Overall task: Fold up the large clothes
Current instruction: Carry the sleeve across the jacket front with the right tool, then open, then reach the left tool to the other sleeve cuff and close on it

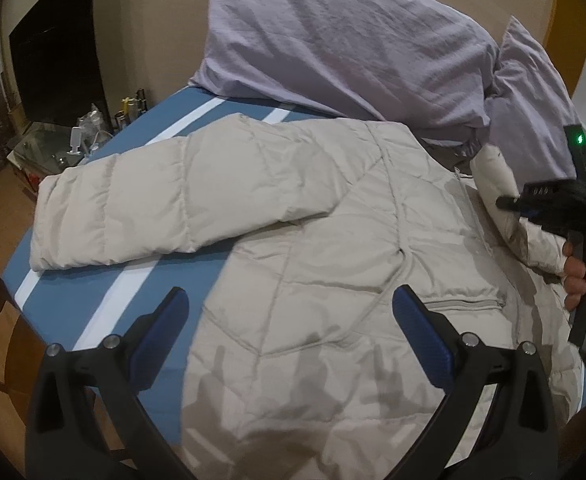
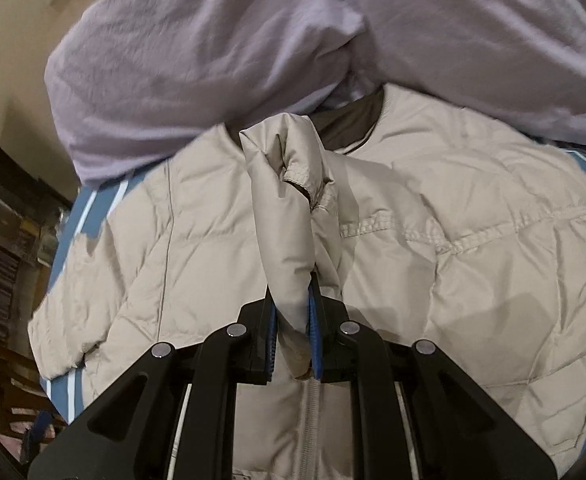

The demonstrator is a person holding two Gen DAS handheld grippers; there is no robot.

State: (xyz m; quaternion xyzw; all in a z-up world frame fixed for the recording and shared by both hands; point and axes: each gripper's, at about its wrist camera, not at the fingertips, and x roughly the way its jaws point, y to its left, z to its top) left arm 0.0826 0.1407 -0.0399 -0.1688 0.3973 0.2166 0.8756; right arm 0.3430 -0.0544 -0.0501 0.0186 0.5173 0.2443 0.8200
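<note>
Left black two-finger gripper with blue pads [image 1: 291,306] hangs tilted downward, jaws spread wide, nothing between them. Right black gripper [image 2: 293,312], gripped by a bare hand [image 1: 583,276], pitches down, jaws pinched on a fold of beige quilted jacket sleeve [image 2: 281,208].

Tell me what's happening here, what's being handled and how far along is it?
A person is folding a beige puffer jacket spread on a blue striped bed, beside a lilac duvet. The right tool is shut on one sleeve's cuff end, holding it lifted over the jacket's front. The left tool hovers open above the jacket's lower part, gripping nothing. The other sleeve lies stretched out sideways, not yet folded in.
</note>
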